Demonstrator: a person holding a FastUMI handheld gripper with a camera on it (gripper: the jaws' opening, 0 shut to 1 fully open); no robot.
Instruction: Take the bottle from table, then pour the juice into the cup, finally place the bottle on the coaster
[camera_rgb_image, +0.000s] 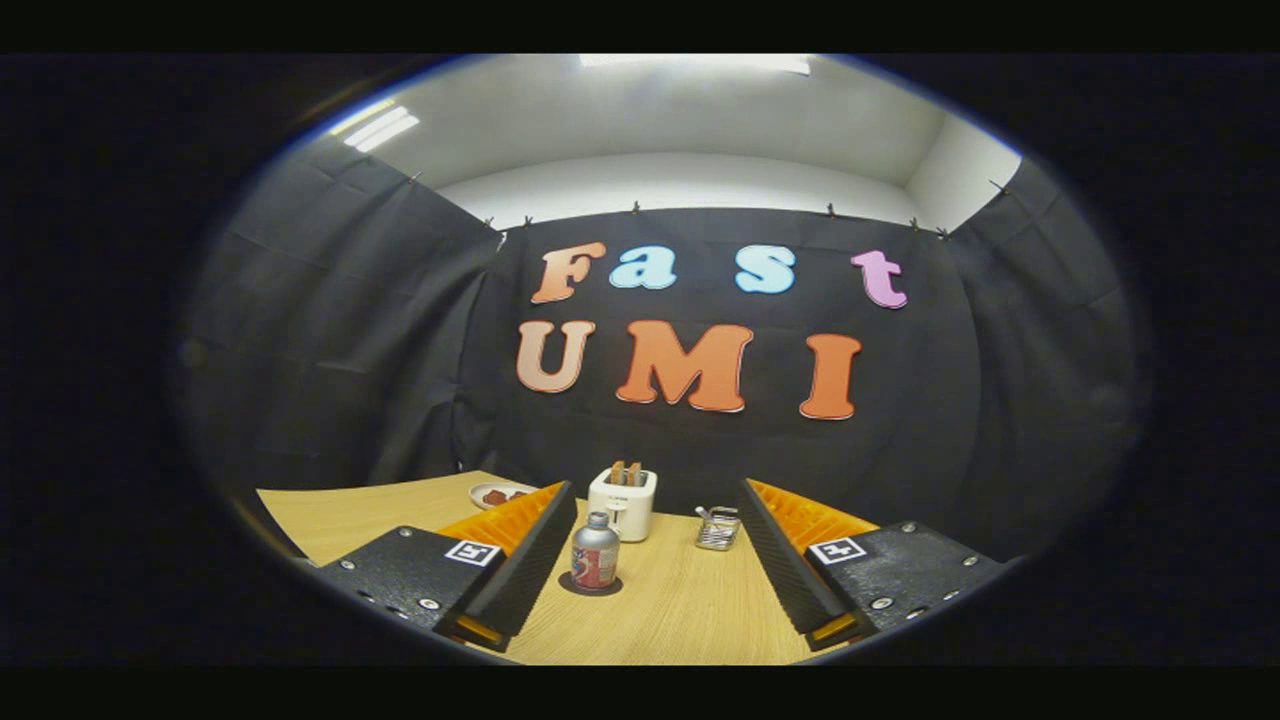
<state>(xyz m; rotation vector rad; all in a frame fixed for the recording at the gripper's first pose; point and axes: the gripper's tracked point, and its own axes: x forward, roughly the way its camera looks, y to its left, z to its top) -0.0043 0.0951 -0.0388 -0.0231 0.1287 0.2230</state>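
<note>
A small bottle (595, 551) with a grey cap and a red label stands upright on a dark round coaster (590, 586) on the wooden table (680, 610). It sits just ahead of my gripper (655, 500), close to the left finger. My gripper is open, its fingers (530, 560) spread wide with nothing between them. A clear glass cup (717, 528) stands further back, near the right finger.
A white toaster (623, 502) with bread slices in it stands behind the bottle at the table's far edge. A small plate (497, 494) with reddish food lies at the back left. The black cloth wall closes the booth behind the table.
</note>
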